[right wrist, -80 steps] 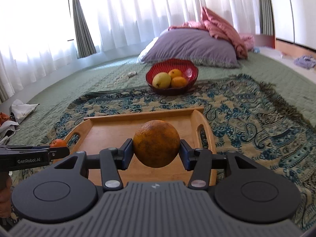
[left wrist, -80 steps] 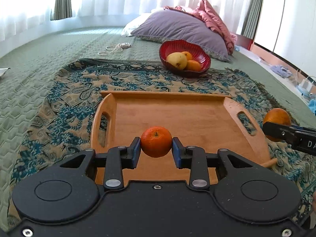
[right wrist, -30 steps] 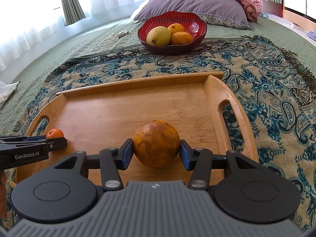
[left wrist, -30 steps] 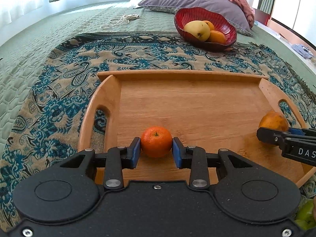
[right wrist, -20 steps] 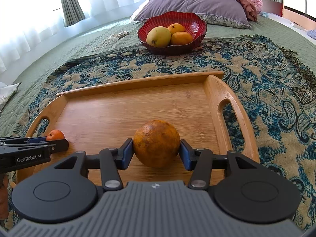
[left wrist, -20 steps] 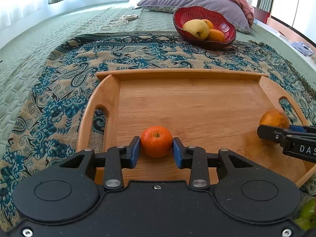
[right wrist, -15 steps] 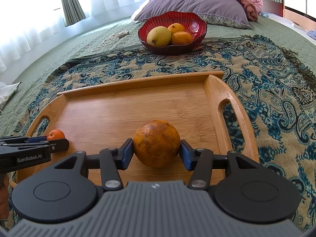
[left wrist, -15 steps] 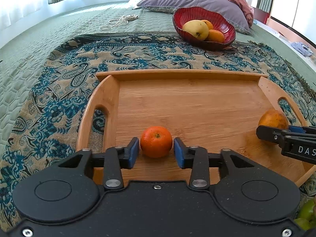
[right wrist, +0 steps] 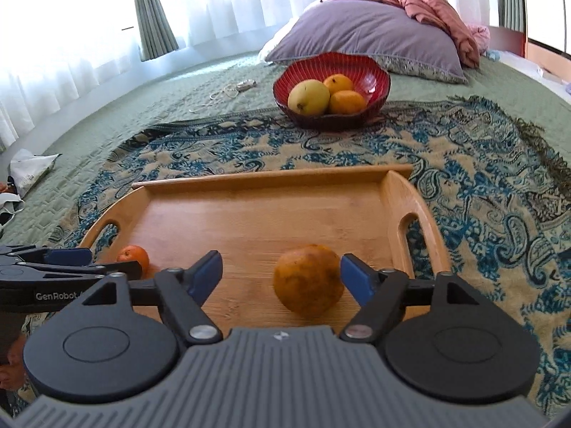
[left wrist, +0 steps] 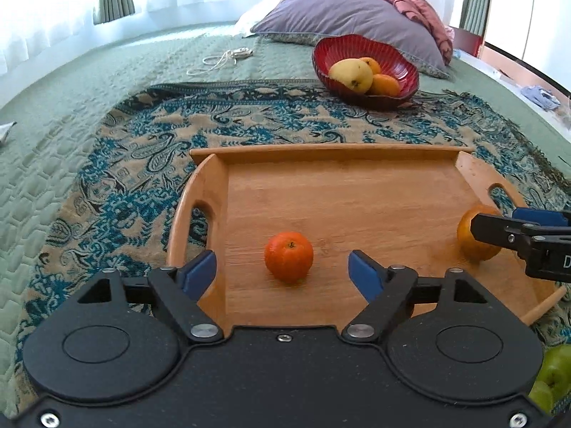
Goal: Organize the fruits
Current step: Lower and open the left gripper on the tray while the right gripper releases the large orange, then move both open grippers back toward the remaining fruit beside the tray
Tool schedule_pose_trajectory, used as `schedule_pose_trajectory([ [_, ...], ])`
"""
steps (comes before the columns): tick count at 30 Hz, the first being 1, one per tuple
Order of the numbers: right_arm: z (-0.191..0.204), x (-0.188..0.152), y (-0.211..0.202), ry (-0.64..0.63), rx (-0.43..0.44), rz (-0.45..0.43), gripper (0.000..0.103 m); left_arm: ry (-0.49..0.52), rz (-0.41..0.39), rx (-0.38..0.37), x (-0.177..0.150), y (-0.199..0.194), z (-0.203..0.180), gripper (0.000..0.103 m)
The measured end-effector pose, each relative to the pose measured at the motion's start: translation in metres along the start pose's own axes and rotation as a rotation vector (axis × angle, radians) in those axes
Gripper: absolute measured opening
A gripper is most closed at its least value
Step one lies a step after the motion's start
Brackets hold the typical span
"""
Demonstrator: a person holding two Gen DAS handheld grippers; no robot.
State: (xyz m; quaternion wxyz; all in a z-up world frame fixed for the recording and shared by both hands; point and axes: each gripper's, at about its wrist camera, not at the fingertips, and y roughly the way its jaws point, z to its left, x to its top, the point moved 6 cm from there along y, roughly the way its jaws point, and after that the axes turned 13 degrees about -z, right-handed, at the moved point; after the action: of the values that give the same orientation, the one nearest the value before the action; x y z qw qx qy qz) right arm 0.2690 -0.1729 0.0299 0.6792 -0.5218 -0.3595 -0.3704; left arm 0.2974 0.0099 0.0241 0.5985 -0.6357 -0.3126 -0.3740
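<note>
A small tangerine (left wrist: pixel 289 256) lies on the wooden tray (left wrist: pixel 339 192) near its left front. My left gripper (left wrist: pixel 283 273) is open around it, with both pads clear of it. A larger dull orange (right wrist: pixel 308 280) lies on the tray (right wrist: pixel 264 214) near its right front. My right gripper (right wrist: pixel 282 276) is open; its right pad sits close to the orange. The tangerine also shows in the right wrist view (right wrist: pixel 134 256), partly behind the left gripper. The orange also shows in the left wrist view (left wrist: pixel 471 235).
A red bowl (left wrist: pixel 367 67) with a mango and two oranges stands beyond the tray on a blue paisley cloth (left wrist: pixel 142 164). Green fruit (left wrist: pixel 553 374) lies at the near right. Pillows (right wrist: pixel 367 35) and a cord (left wrist: pixel 221 59) lie farther back on the green bedspread.
Both grippers lowered their fruit onto the tray, then opened wide. The tangerine and the orange now rest on the tray, free of the pads.
</note>
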Motion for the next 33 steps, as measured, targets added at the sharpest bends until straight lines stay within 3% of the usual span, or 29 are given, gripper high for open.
schedule_pose_trajectory([
  [13,0.006,-0.009,-0.045,-0.08,0.015,-0.081,0.096,-0.021,-0.062,-0.048,-0.01,-0.047,-0.002,0.097],
  [19,0.012,-0.024,-0.067,-0.114,0.041,-0.122,0.101,-0.024,-0.073,-0.061,-0.024,-0.062,-0.003,0.097],
  [33,0.004,-0.055,-0.099,-0.129,0.038,-0.149,0.103,-0.009,-0.074,-0.073,-0.054,-0.082,-0.005,0.097],
])
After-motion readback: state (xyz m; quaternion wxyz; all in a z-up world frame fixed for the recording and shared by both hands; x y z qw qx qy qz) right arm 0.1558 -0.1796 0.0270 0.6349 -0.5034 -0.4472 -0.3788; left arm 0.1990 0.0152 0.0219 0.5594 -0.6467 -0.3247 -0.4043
